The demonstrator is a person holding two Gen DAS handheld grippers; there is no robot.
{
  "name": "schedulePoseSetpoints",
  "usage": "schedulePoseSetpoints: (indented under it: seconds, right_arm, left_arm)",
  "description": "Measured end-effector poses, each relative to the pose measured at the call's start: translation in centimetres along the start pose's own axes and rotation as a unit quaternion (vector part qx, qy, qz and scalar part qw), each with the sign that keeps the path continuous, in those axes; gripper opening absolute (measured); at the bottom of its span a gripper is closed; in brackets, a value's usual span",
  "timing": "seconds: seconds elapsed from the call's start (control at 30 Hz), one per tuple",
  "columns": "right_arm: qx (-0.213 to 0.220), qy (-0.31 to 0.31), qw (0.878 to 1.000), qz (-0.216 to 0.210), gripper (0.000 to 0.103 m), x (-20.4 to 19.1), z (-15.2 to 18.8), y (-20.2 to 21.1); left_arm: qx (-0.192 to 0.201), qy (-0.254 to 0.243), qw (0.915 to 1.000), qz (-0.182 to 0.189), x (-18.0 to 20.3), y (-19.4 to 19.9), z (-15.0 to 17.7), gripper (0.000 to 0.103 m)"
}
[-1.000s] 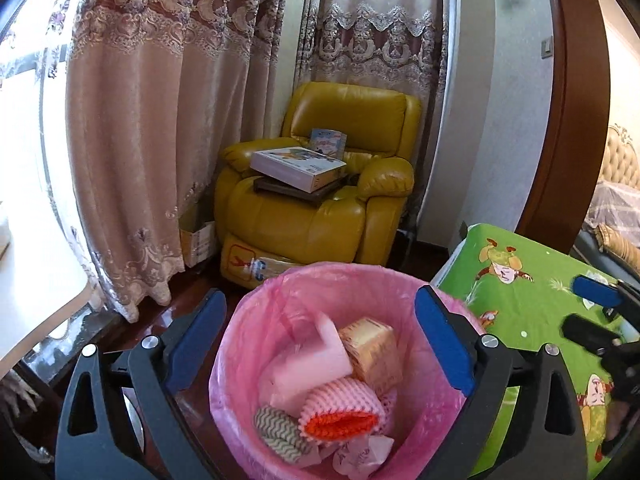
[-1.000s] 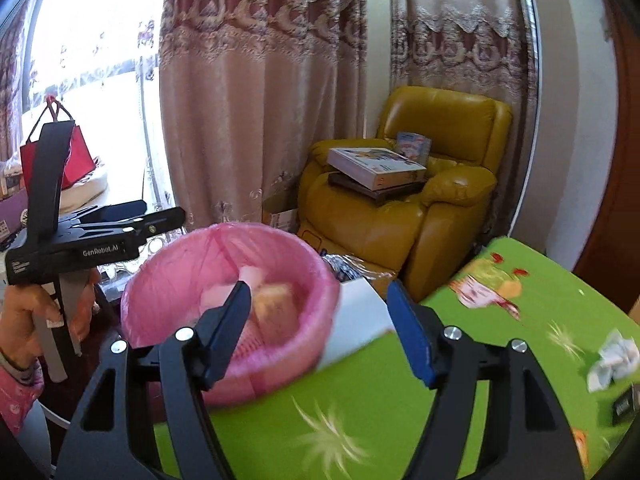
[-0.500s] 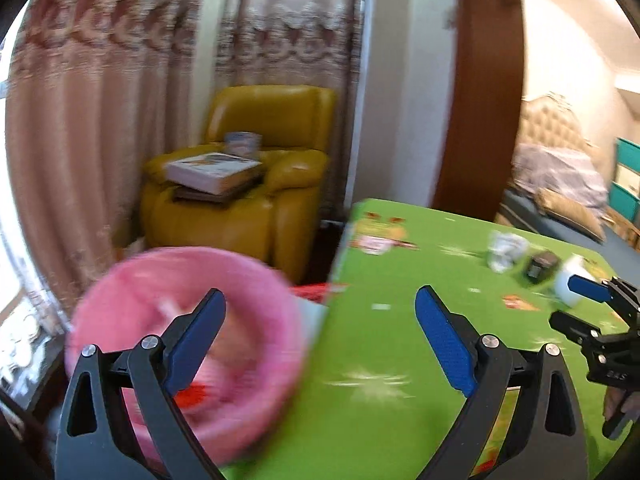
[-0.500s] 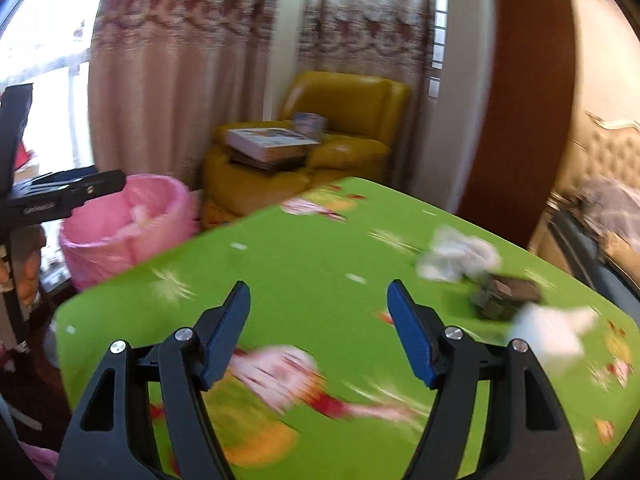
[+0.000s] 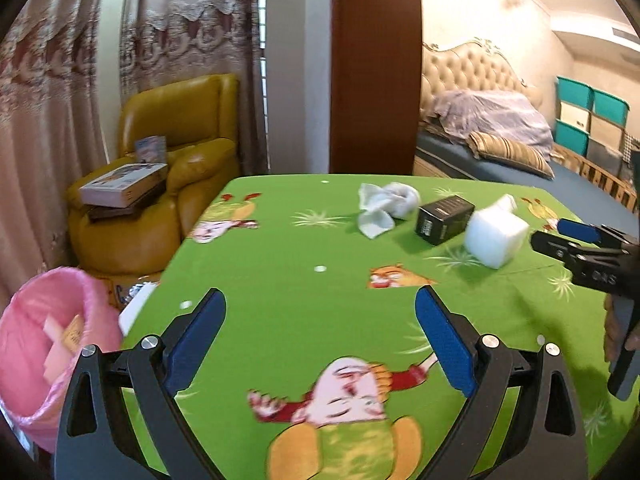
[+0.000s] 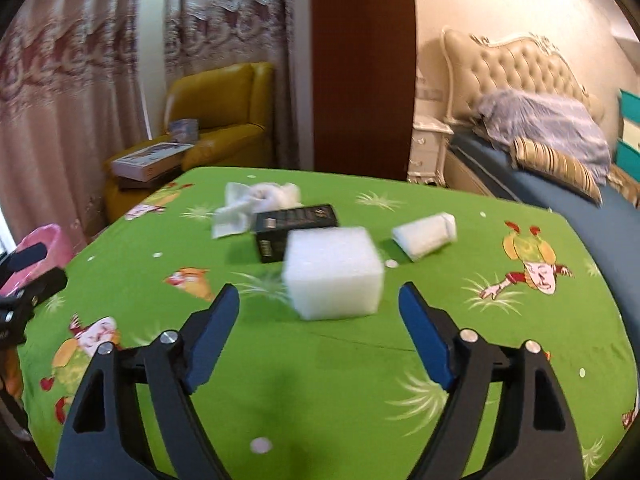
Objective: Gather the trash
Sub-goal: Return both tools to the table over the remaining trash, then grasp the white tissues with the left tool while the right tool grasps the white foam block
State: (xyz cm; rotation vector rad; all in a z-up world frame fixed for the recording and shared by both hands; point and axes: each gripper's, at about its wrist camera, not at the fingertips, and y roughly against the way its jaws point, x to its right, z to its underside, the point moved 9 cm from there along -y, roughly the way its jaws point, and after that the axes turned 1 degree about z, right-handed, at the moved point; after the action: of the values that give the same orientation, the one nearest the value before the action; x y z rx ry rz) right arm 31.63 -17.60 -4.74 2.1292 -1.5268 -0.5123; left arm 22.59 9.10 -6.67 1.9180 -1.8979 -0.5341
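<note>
On your green desk [image 6: 320, 380] a white foam cube [image 6: 334, 274] sits upright, nearest you. Just behind it lies a black box [image 6: 294, 228], with a crumpled white tissue [image 6: 256, 202] beyond. A white foam roll [image 6: 426, 236] lies apart on its side. The pink-lined bin [image 5: 44, 356] stands off the desk's left edge, holding scraps.

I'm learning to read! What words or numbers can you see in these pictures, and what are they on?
Nothing reads clearly.
Black cardboard box on the green cartoon tablecloth: print too blurred to read.
Right hand-held gripper, side lettering: blurred; perhaps "OAS", not certain.
Flat white box on the yellow leather armchair: print too small.
</note>
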Motion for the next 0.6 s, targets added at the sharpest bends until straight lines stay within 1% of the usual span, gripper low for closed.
schedulePoseSetpoints:
  seconds: [0.13,0.3,0.43,0.6]
  right_arm:
    - [-0.020,0.008,1.000,0.006,0.081,-0.2,-0.5,-2.8]
    - [-0.059,0.000,0.998,0.008,0.081,-0.1,-0.6,-6.0]
    - [-0.066,0.007,0.998,0.005,0.081,0.0,-0.8,-6.8]
    - [-0.077,-0.002,0.997,-0.015,0.081,0.3,-0.5,-7.1]
  left_arm:
    - [-0.010,-0.011,0.9999,-0.003,1.0,-1.7,-0.4,0.089]
    - [-0.021,-0.007,0.9997,-0.007,0.5,-3.5,-0.7,0.089]
    - [-0.039,-0.006,0.9992,-0.003,0.4,-5.4,-0.8,0.089]
    - [-0.059,0.002,0.9982,0.009,1.3,-8.2,-1.4,0.089]
